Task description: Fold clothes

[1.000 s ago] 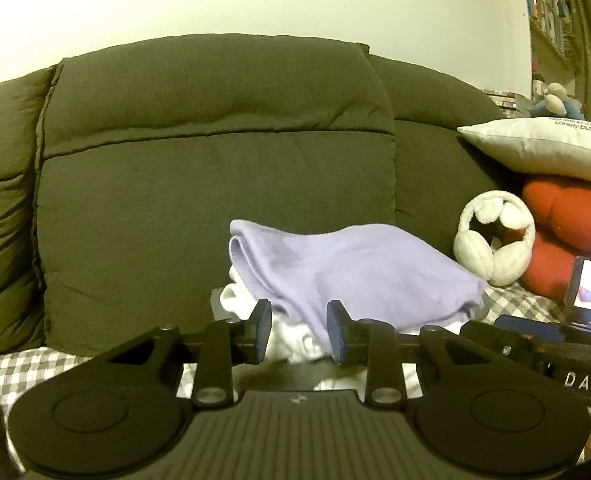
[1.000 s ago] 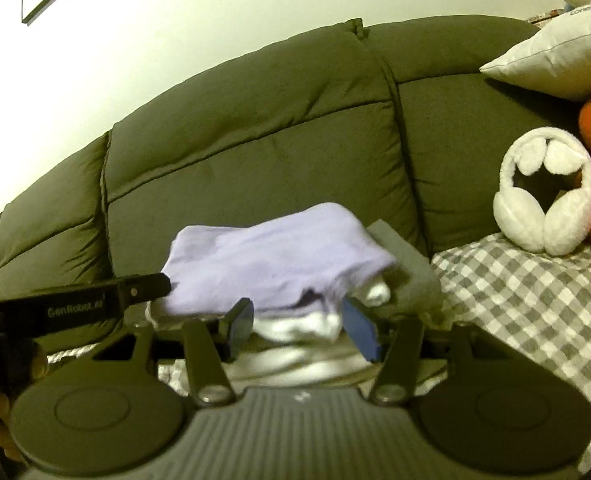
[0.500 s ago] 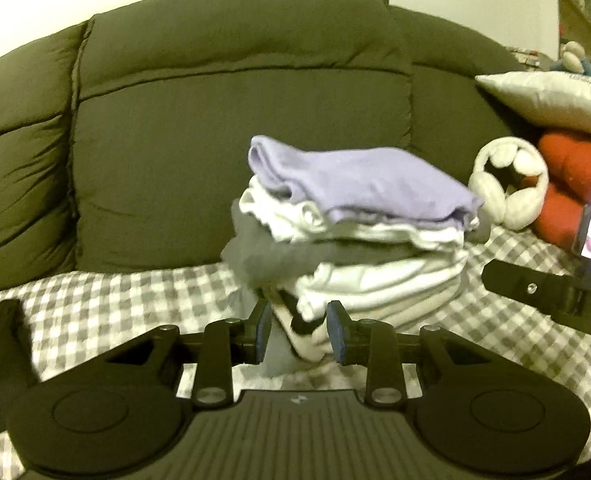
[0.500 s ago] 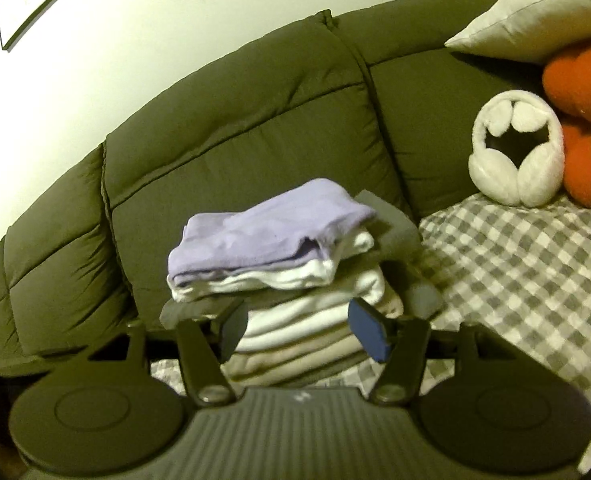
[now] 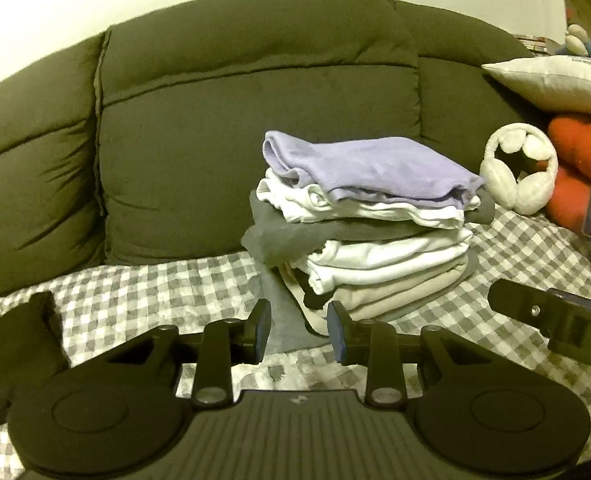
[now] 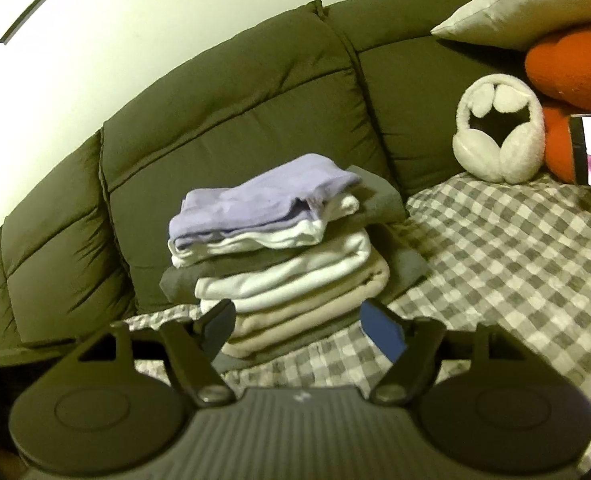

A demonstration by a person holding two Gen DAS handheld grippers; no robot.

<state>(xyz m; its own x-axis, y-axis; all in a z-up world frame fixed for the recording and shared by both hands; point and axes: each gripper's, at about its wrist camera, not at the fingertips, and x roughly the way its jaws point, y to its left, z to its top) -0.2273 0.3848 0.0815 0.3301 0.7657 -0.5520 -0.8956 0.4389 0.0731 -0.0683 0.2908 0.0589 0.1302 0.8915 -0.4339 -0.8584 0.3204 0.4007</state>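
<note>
Folded clothes in a neat stack [image 5: 369, 232], lavender piece on top over white, grey and beige layers, sit on the grey-and-white checked cover [image 5: 175, 292] of the dark olive padded sofa [image 5: 255, 120] I face. A cream pillow [image 6: 527, 4] and fluffy white earmuffs [image 6: 499, 130] lie right of the stack. My left gripper [image 5: 298, 332] is narrowly parted, my right gripper [image 6: 299, 330] wide; both hold nothing.

Right gripper [image 6: 299, 330]: jaws apart, nothing between them. Stack of folded clothes [image 6: 283, 256] on checkered cover [image 6: 495, 248], against dark sofa backrest [image 6: 231, 112]; lavender garment [image 6: 263, 196] on top. White earmuffs [image 6: 499, 128] to the right, well apart.
</note>
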